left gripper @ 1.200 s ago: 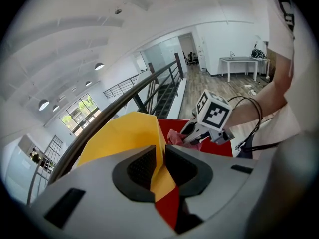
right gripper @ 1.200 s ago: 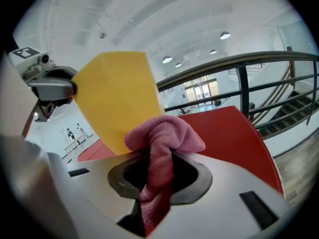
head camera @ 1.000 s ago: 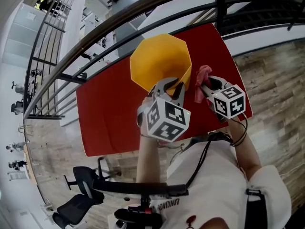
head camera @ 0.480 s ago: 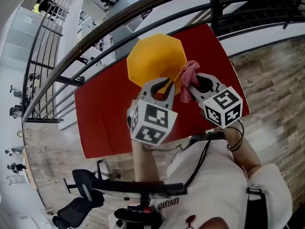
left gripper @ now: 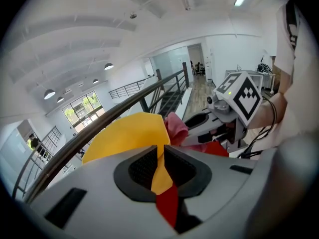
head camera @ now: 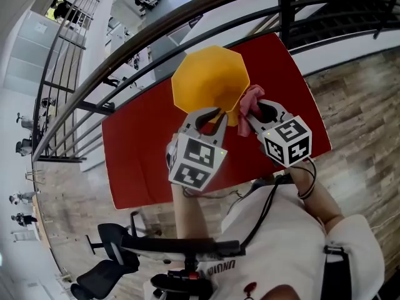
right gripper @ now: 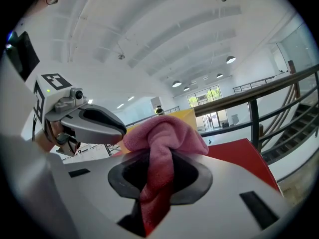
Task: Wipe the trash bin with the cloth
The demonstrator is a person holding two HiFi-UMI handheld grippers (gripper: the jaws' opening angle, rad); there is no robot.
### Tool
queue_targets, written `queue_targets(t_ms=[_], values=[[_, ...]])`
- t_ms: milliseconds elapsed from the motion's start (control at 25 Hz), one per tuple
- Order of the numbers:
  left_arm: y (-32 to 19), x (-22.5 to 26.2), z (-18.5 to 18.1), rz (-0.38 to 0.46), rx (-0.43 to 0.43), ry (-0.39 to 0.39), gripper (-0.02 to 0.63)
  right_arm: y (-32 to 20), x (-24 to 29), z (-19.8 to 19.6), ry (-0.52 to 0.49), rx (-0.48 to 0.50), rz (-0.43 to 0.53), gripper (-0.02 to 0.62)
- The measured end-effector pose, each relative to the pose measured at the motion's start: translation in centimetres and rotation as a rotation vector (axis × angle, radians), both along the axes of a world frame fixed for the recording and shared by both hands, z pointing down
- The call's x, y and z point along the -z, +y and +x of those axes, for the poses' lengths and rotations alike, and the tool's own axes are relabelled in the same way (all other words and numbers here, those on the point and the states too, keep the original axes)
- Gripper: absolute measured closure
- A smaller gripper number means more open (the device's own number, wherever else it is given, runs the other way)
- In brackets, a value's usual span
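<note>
Moved up and to the left since a second ago, with the right gripper (head camera: 251, 112) now putting its pink cloth (head camera: 251, 97) against the lower right side of the yellow trash bin (head camera: 209, 80).

Biggest: a red table (head camera: 140, 149) across the middle of the head view, below a dark railing (head camera: 187, 24). On the table, near the top middle of that view, the trash bin. At the bin's lower edge, the left gripper (head camera: 211, 116), pinched shut on the thin yellow wall. Just to the right, the right gripper, squeezed tight on the cloth, with a soft bunch poking out past the tips and a tail hanging down between the jaws.
</note>
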State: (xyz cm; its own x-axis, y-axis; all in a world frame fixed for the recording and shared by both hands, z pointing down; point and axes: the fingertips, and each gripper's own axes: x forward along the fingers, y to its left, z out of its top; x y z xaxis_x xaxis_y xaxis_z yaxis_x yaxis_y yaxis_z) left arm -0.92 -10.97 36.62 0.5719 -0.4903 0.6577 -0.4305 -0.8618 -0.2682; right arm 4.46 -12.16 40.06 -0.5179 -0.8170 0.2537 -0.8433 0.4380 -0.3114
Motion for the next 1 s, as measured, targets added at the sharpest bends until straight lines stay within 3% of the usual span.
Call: queue_targets(t_ms=[480, 1000], values=[[-0.1, 0.4, 0.1, 0.002, -0.012, 0.082, 0.563, -0.9, -7.9, -0.2, 0.089, -0.014, -0.159, 0.497], [-0.8, 0.4, 0.7, -0.032, -0.005, 0.12, 0.563, -2.7, -15.2, 0.5, 0.173, -0.002, -0.304, 0.497]])
